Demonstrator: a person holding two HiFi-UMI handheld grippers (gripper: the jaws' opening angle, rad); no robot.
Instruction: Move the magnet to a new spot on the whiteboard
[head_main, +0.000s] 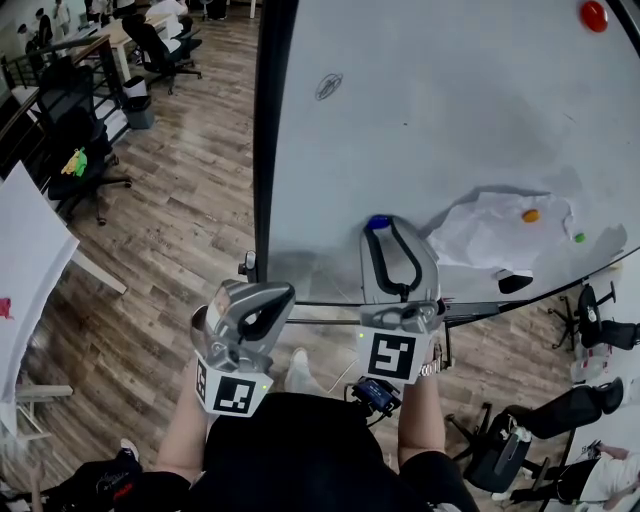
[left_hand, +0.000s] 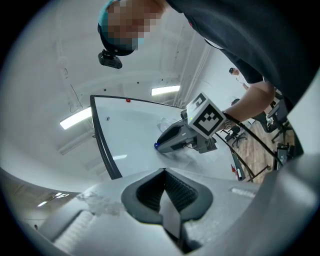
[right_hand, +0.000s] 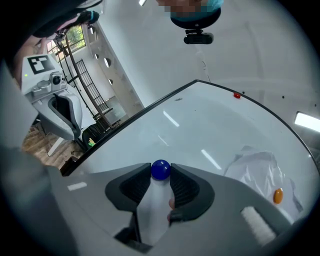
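1. Right gripper view shows the grip best: the right gripper (right_hand: 160, 168) has its jaws pinching a blue magnet (right_hand: 160, 171) at their tips, against the whiteboard (right_hand: 210, 125).
2. Left gripper view alone shows that the left gripper (left_hand: 163, 171) has its jaws pressed together with nothing between them.
3. Head view gives the layout. The blue magnet sits on the near left part of the board, well apart from a red magnet (head_main: 593, 15) at the far right corner. The left gripper is off the board's left edge.
4. Head view also shows a crumpled plastic sheet (head_main: 495, 240) on the near right of the board. An orange magnet (head_main: 530, 215) lies on it and a green magnet (head_main: 579, 237) is near its right edge.
5. Around the board is a wooden floor (head_main: 190, 190), with black office chairs (head_main: 75, 130) on the left.
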